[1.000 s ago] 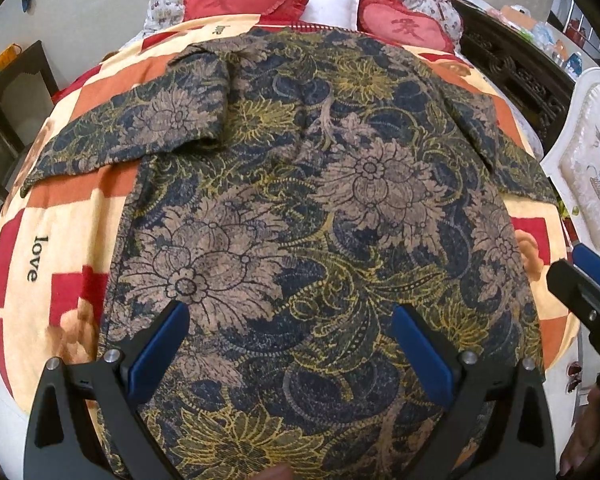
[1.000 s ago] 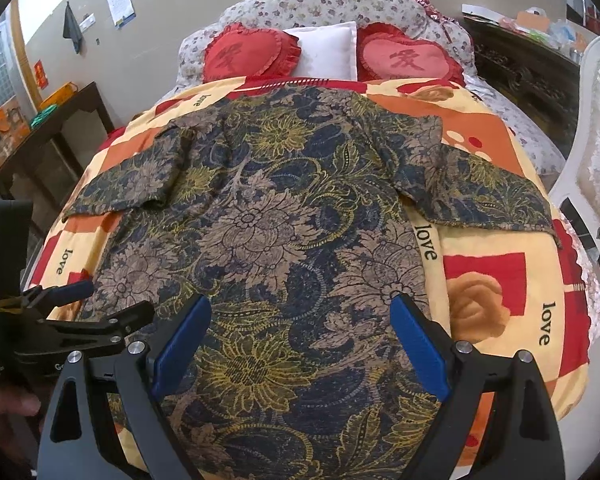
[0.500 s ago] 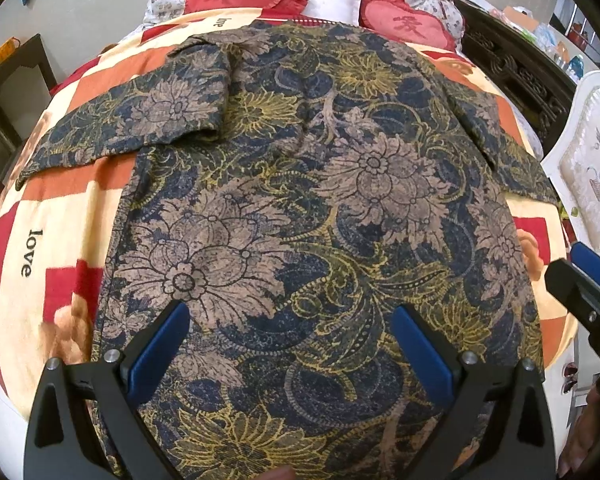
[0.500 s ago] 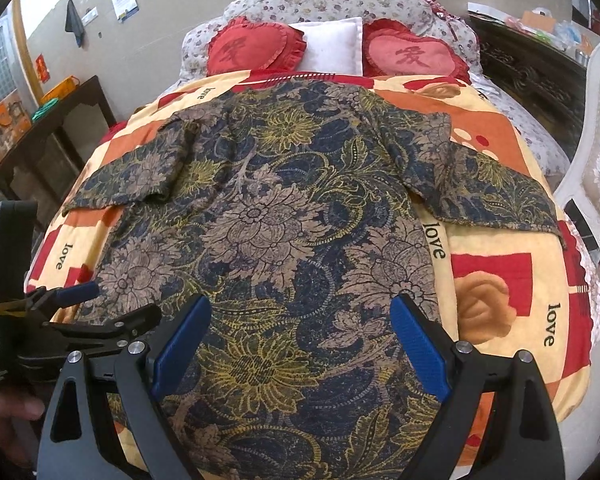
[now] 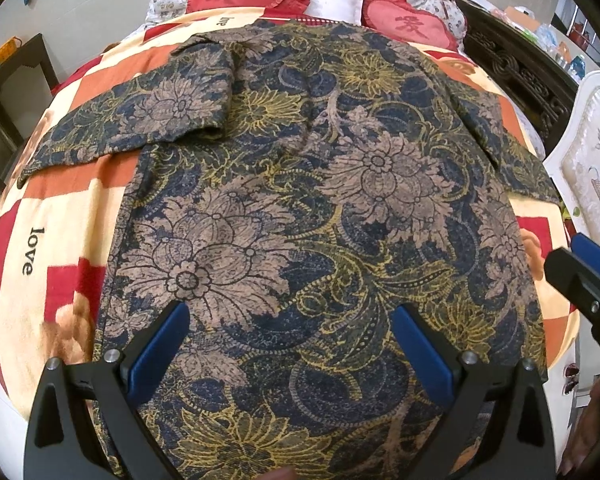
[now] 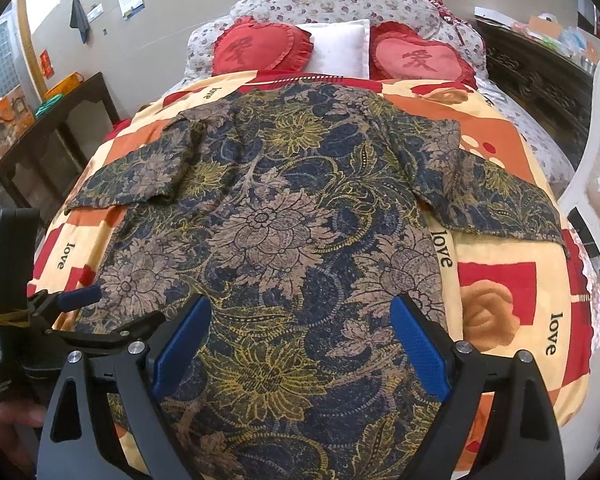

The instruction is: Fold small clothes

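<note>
Both wrist cameras looked from the bed's foot toward the red heart-shaped pillows (image 6: 262, 50), sharing the dark floral-patterned shirt (image 5: 320, 208) up close.

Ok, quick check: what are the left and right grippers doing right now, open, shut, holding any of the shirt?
Left gripper: open, holding nothing, above the floral shirt.
Right gripper: open, holding nothing, above the same shirt.
</note>
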